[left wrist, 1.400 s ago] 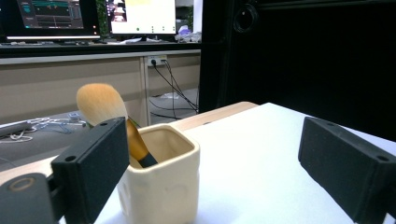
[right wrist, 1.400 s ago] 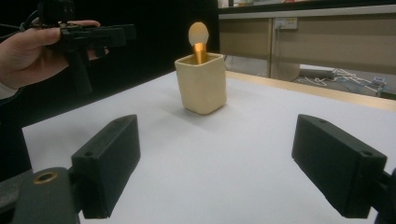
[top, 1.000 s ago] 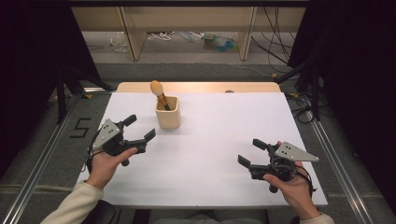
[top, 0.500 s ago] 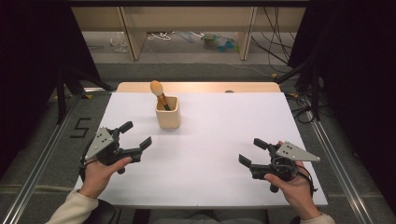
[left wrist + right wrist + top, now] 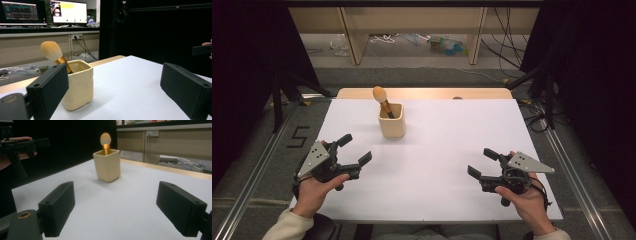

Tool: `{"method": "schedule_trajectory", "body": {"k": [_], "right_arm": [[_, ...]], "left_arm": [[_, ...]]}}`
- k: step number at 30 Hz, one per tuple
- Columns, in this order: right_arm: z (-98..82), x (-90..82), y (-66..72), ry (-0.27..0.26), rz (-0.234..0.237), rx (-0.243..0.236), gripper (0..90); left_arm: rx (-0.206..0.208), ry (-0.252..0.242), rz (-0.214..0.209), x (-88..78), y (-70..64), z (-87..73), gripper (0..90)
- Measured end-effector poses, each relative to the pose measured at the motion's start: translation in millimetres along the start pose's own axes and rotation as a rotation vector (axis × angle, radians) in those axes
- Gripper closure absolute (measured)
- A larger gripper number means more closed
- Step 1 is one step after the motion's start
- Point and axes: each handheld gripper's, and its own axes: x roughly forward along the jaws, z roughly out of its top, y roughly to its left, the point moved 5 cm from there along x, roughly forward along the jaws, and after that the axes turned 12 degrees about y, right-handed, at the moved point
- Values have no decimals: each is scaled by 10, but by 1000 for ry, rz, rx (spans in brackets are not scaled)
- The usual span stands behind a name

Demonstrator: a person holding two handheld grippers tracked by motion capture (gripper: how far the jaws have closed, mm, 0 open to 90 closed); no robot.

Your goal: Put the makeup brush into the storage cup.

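Black jaws spread wide on both sides, nothing pinched in either. Nearest the person, the right gripper (image 5: 478, 162) sits low at the near right part of the white table (image 5: 452, 135), held in the right hand (image 5: 524, 200). The left gripper (image 5: 354, 150) hovers at the near left edge, a bit further in, gripped by the left hand (image 5: 314, 192). Both point roughly toward the middle. Further back, left of centre, stands a cream square cup (image 5: 392, 121), upright, well apart from both grippers. A makeup brush (image 5: 382, 100) stands in it, its fluffy tan head leaning out over the rim toward the far left. Beyond that, the wooden table edge (image 5: 427, 93).
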Motion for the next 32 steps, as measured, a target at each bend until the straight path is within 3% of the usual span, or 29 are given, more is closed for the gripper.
{"method": "schedule_trajectory", "body": {"k": [7,8,22,23,32], "right_arm": [[-6,-2,5,13,-3,2,164],[-1,6,5,-5,0,-1,164],[-4,13,-3,-6,-11,1,164],[-1,25,7,-19,6,7,164],[-5,14,0,-7,6,5,164]], "left_arm": [[0,6,-20,-72,-27,-39,77],[4,7,-25,-77,-33,-44,77],[15,17,-30,-81,-54,-65,77],[16,18,-28,-80,-54,-65,77],[28,22,-24,-78,-55,-67,77]]}}
